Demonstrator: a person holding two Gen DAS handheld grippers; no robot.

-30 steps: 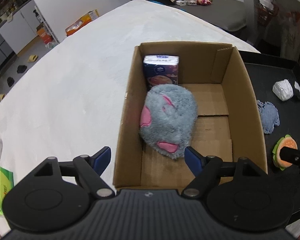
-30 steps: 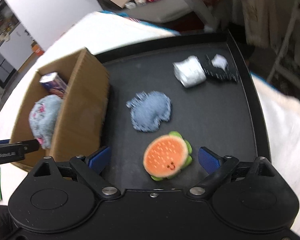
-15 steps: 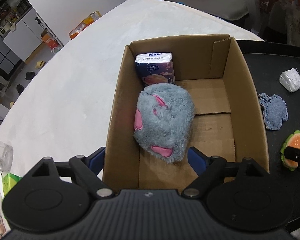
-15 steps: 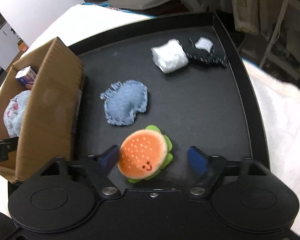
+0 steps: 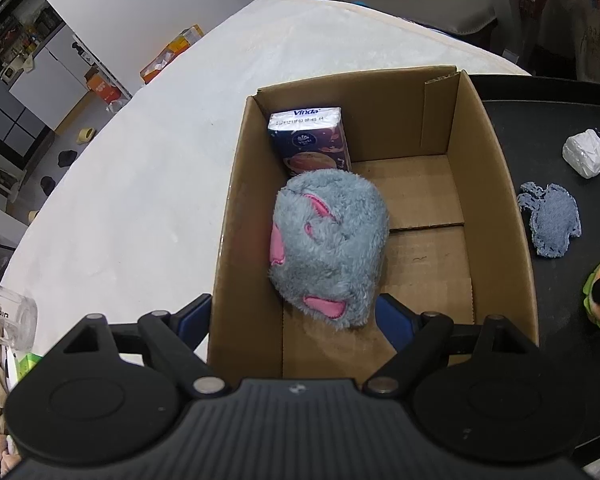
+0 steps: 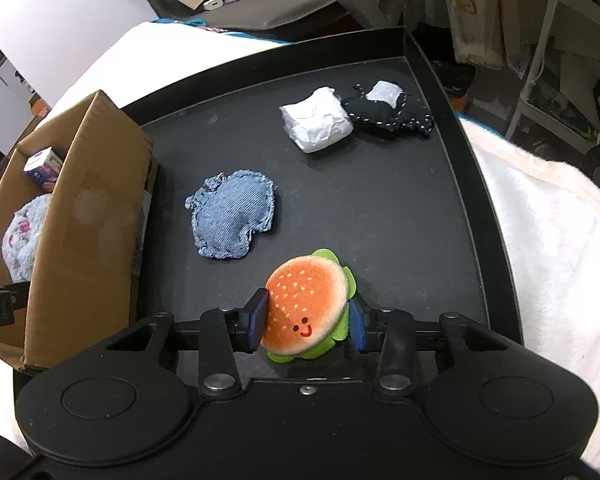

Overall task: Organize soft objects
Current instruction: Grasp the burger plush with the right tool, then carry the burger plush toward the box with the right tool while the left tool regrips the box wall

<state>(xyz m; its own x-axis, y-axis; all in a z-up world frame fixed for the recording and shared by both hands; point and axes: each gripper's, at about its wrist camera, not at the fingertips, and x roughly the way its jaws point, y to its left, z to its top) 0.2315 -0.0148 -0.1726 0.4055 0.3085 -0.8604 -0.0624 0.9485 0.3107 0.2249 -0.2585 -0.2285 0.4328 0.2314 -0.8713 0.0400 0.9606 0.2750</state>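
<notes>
Left wrist: tissue pack (image 5: 309,139) reads "Vinda"; right tongs (image 6: 306,320) clamp burger plush (image 6: 306,310).

The left wrist view looks steeply down, close over the cardboard box (image 5: 496,200), whose near wall lies between its fingers (image 5: 394,320). The right wrist view looks down, close over the black tray (image 6: 380,208) ahead of its fingers (image 6: 258,318). Both show the box, tray and burger toy (image 6: 306,312).

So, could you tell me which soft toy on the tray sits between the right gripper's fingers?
The burger plush; the denim pouch and black pouch lie farther off, untouched.
</notes>
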